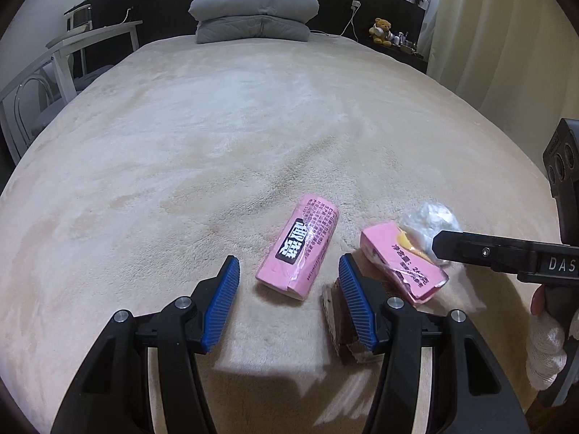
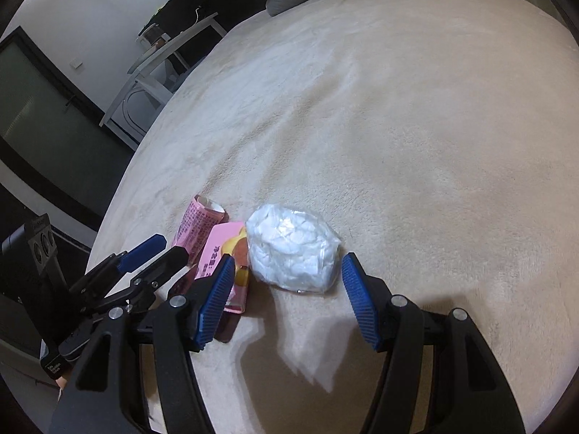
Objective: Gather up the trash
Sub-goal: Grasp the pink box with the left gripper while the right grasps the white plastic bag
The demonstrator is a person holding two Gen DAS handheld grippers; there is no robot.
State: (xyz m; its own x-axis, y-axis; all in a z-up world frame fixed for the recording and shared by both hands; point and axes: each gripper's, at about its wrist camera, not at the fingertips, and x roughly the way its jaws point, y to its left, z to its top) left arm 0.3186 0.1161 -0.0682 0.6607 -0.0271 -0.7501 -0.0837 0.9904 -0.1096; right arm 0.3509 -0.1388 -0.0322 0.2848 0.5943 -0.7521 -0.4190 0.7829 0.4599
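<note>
Trash lies on a cream bed blanket (image 1: pixel 217 126). In the left wrist view my left gripper (image 1: pixel 289 289) is open, and a pink carton with black lettering (image 1: pixel 298 249) lies just ahead of its fingertips, untouched. A brown wrapper (image 1: pixel 334 322) is partly hidden under its right finger. A second pink carton (image 1: pixel 401 264) and a crumpled white plastic bag (image 1: pixel 430 222) lie to the right, where the right gripper (image 1: pixel 439 247) reaches in. In the right wrist view my right gripper (image 2: pixel 287 282) is open, with the white bag (image 2: pixel 293 249) just beyond its tips. Both pink cartons (image 2: pixel 224 249) (image 2: pixel 197 224) and the left gripper (image 2: pixel 170 247) are at the left.
Grey pillows (image 1: pixel 253 14) rest against the dark headboard at the far end. A white chair and table (image 1: pixel 72 54) stand left of the bed. A teddy bear (image 1: pixel 380 30) sits on a shelf at the back right, beside a pale curtain (image 1: pixel 488 36). A gloved hand (image 1: pixel 546 347) holds the right gripper.
</note>
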